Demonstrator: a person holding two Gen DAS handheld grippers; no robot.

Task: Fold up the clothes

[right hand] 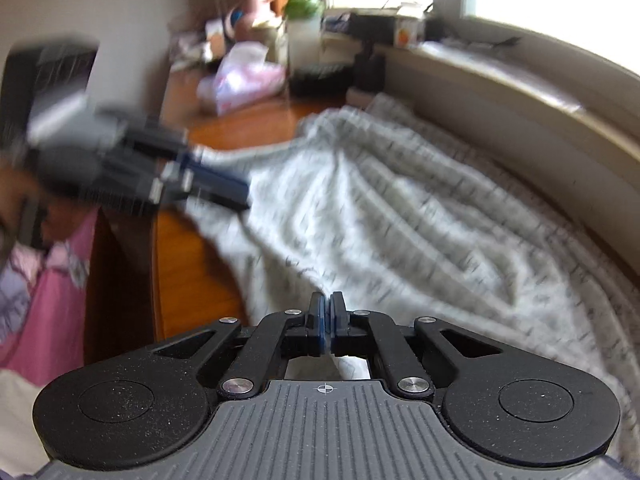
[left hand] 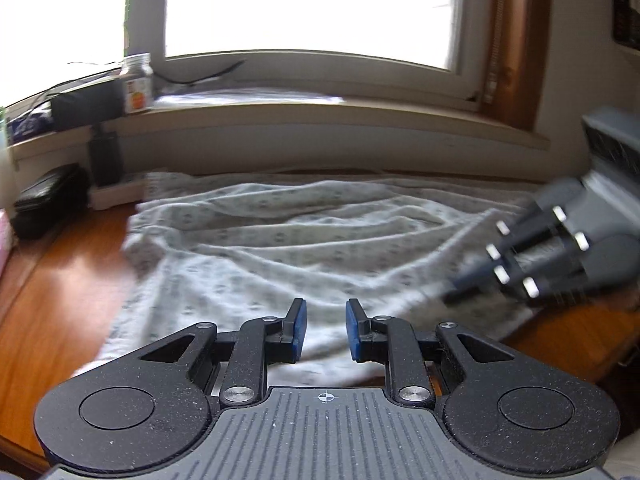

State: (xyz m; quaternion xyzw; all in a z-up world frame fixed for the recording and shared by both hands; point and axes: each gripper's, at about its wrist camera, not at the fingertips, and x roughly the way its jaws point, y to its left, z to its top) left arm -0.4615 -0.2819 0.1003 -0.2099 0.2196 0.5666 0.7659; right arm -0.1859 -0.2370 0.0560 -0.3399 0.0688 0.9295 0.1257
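The cloth point(left hand: 288, 240) is lying rumpled across the wooden tabletop point(left hand: 60, 280) – pale, with a small grey print, its far edge reaching up to the wall under the windowsill point(left hand: 320, 116).

The left tongs point(left hand: 326, 330) are hovering low over the near part of the cloth, blue pads point(left hand: 299, 330) standing apart with only a narrow gap. Nothing is sitting between them here; the fabric is showing beneath. In the right wrist view the same tongs point(right hand: 236, 192) are coming in blurred from the left, tips at the cloth's left edge – whether any fabric is pinched there, I cannot tell.

The right tongs point(right hand: 328, 326) are clenched, pads pressed together, and a ridge of cloth point(right hand: 360, 208) is running straight up to their tips. They seem to be nipping its near edge, though the blur is hiding the contact itself. From the left wrist view the right tongs point(left hand: 460, 286) are smeared too, tips down at the cloth's right edge.

A jar point(left hand: 138, 84) is standing on the sill beside a dark box point(left hand: 86, 106). Farther along the tabletop, a plastic bag point(right hand: 244, 80) and a potted plant point(right hand: 304, 20) are sitting, and pink fabric point(right hand: 52, 300) is showing beyond the tabletop's left edge.
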